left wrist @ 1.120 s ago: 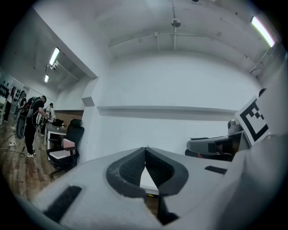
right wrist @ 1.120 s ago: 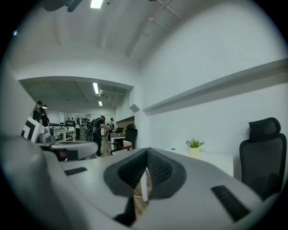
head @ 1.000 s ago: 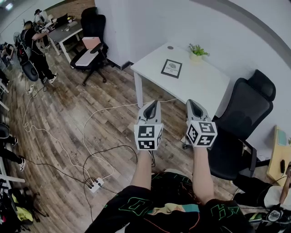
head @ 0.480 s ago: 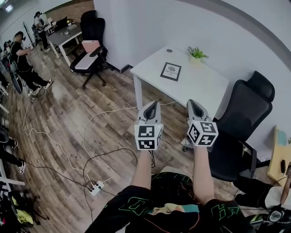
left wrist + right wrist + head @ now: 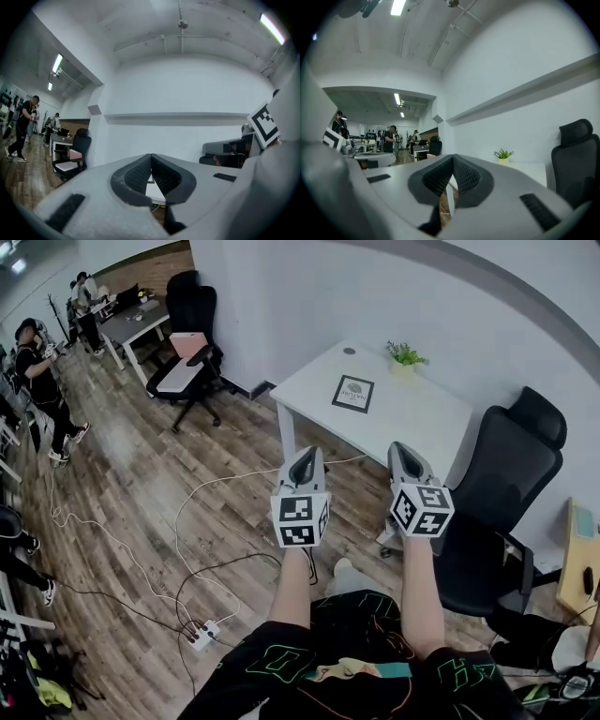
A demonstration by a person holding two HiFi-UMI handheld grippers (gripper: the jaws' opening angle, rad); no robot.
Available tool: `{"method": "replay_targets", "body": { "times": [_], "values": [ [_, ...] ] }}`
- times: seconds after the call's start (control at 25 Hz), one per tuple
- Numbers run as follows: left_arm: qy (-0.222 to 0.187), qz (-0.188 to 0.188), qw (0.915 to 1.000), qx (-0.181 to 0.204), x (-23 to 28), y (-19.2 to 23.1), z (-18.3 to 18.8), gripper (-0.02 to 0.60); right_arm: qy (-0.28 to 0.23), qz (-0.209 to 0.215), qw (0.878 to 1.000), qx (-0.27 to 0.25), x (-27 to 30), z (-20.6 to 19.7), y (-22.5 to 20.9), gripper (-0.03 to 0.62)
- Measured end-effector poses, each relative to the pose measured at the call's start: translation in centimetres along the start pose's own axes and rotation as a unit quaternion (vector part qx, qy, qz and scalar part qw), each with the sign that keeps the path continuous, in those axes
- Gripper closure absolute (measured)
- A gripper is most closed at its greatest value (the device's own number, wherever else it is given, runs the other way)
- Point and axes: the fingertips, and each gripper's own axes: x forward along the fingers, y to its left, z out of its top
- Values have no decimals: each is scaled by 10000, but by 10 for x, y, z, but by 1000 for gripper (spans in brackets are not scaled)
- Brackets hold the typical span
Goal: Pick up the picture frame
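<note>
A dark-framed rectangular picture frame [image 5: 353, 394] with a pale print inside lies flat on a white rectangular table [image 5: 422, 427], towards the table's far side and near its middle. A small green plant in a pale pot [image 5: 406, 356] stands at the table's back edge by the wall, just to the right of the frame.

Both grippers are held short of the table, over the wood-plank floor [image 5: 131, 474] in front of its near edge, well apart from the frame. The left gripper [image 5: 306, 461] points at the table's near left corner; the frame lies ahead of it and to its right. Its jaws are pressed together with nothing between them, as the left gripper view [image 5: 151, 161] shows. The right gripper [image 5: 405, 454] hovers at the table's near edge, with the frame ahead of it and slightly to its left. Its jaws also meet with nothing pinched, as seen in the right gripper view [image 5: 453, 164], where the plant [image 5: 503, 153] shows on the table beyond them.

A black high-backed office chair [image 5: 511, 474] stands at the table's right end. White and black cables [image 5: 187, 512] trail across the floor to the table's left.
</note>
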Motion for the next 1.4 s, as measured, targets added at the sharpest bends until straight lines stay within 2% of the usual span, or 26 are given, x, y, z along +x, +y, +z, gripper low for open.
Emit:
{"method": "replay_targets", "body": {
  "times": [0.08, 0.2, 0.36, 0.52, 0.64, 1.0, 1.4],
  "values": [
    [-37, 145, 9997, 180, 1, 9, 8, 574, -51, 19, 10000, -25, 4, 5, 1, 589],
    [-106, 79, 9993, 345, 4, 10, 17, 574, -122, 55, 9999, -72, 11, 12, 5, 589],
    [-190, 57, 9994, 300, 12, 14, 19, 574, -169, 98, 9997, -172, 19, 17, 7, 589],
    [-241, 55, 9995, 198, 25, 18, 19, 574, -168, -96, 9997, -116, 25, 20, -16, 589],
    [-178, 23, 9997, 138, 37, 21, 12, 574, -134, -200, 9997, -46, 35, 17, -27, 589],
    [60, -73, 9999, -52, 84, 25, -19, 574, 171, -144, 9997, -123, 80, -8, -38, 589],
    [363, 221, 9987, -284, 137, 73, -51, 574, 434, 62, 9990, -39, 160, -28, -46, 589]
  ]
}}
